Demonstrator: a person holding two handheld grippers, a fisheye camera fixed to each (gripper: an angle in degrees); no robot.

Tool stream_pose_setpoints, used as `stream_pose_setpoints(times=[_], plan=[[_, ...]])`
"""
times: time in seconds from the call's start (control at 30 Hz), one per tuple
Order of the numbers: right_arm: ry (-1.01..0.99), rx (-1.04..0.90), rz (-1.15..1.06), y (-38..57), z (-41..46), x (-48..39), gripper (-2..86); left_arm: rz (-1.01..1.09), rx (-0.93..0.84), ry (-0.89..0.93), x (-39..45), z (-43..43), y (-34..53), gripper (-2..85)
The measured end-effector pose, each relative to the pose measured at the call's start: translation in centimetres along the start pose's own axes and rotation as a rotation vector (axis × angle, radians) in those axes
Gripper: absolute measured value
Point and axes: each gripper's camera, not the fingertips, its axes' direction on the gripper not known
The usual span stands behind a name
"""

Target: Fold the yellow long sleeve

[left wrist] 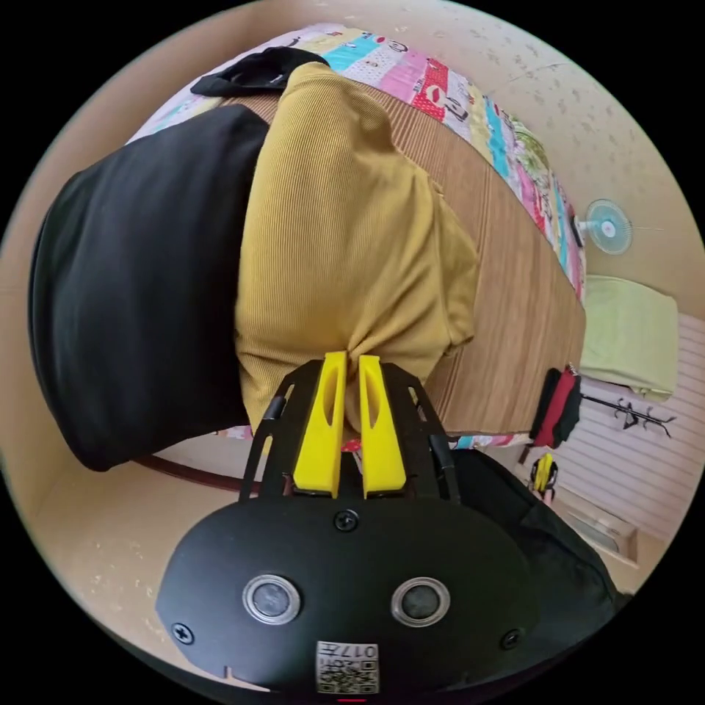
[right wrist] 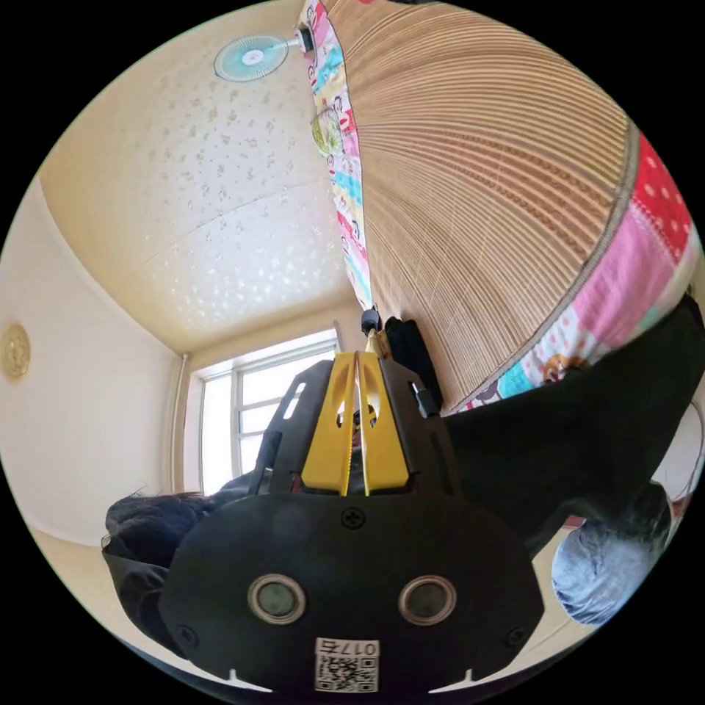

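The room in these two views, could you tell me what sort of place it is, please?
Most likely a bedroom in a home: a bed covered by a woven mat over a patchwork sheet, a fan, and a window in the wall.

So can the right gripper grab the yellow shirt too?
Probably not right away. The right gripper points toward the window, beside the bed mat, jaws closed. The yellow shirt hangs bunched in the left gripper, so the right gripper must swing over first.
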Motion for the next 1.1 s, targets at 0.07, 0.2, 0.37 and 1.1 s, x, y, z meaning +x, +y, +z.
stream_pose_setpoints(times=[0.07, 0.2, 0.37, 1.1], plan=[[0.010, 0.070, -0.023, 0.2, -1.7, 0.1, 0.3, 0.057, 0.060, 0.251, -0.7, -1.9, 0.7, 0.8], [0.044, 0.060, -0.137, -1.5, -2.2, -2.2, 0.5, 0.299, 0.122, 0.494, 1.1, -5.7, 2.5, -0.3], [0.255, -0.247, -0.328, -6.1, 5.1, -8.6, 2.0, 0.574, 0.227, 0.894, 8.7, -10.0, 4.3, -0.8], [-0.847, -0.676, -0.554, -13.5, 21.9, -15.0, 14.3, 1.338, -0.248, 1.034, 46.3, 7.0, 24.9, -0.7]])
